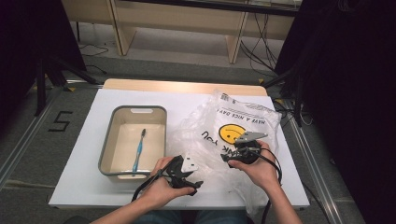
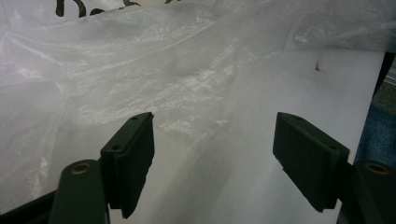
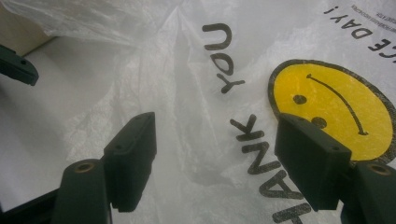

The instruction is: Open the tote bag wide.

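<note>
Both forearms came in from the near edge of the worktop [image 1: 84,154], each hand wrapped around a gripper. Left gripper [image 1: 198,185] sat low at the near side of the plastic bag [image 1: 205,116], its body angled toward the bag's near edge, with the hand cupping it from below. In the left gripper view its jaws stood wide apart and released, nothing between them, hovering over bare worktop with the crinkled bag [image 2: 140,60] just beyond the pads.

Right gripper [image 1: 226,159] was held over the bag itself, the hand gripping it from the right and the wrist bent inward, so that it pointed leftward across the plastic. Its jaws were also spread and released, grasping nothing; in the right gripper view they hung above the printed face of the bag [image 3: 196,70], beside the yellow smiley [image 3: 334,102].

That bag lay flat and rumpled, its long axis running from the near edge of the worktop toward the far right corner, print upside down to the person. Left of the bag stood a grey bin [image 1: 108,140] holding a blue toothbrush [image 1: 138,151], which lay lengthwise with bristles at the far end.
</note>
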